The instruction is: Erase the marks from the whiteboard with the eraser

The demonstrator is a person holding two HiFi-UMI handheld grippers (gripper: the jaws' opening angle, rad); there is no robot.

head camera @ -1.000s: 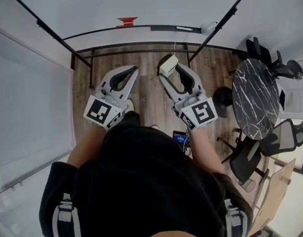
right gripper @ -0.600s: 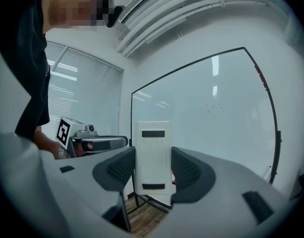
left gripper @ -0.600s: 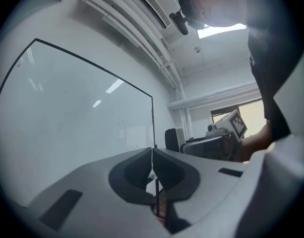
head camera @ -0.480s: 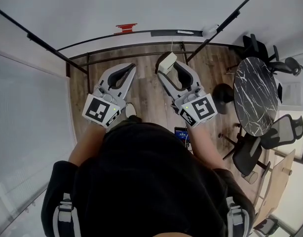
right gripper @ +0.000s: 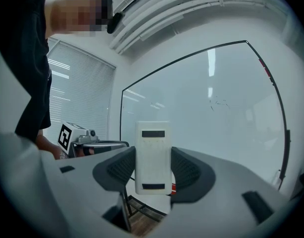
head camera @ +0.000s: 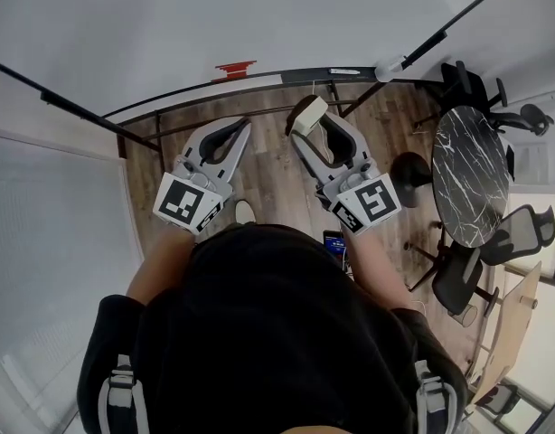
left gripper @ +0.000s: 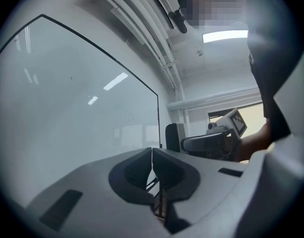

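White eraser (right gripper: 152, 143) still gripped, R hand-held gripper (right gripper: 153, 165)

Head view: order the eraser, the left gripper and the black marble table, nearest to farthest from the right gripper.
1. eraser, clamped by the right gripper itself.
2. left gripper, alongside to its left.
3. black marble table, far off to the right.

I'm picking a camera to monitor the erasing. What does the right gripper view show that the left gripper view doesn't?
Only the right gripper view: the right gripper clamping the white eraser head-on, a faint scribble on the whiteboard, window blinds. Only the left gripper view: the left gripper shut on nothing, a ceiling light. Both: the whiteboard and the opposite gripper.
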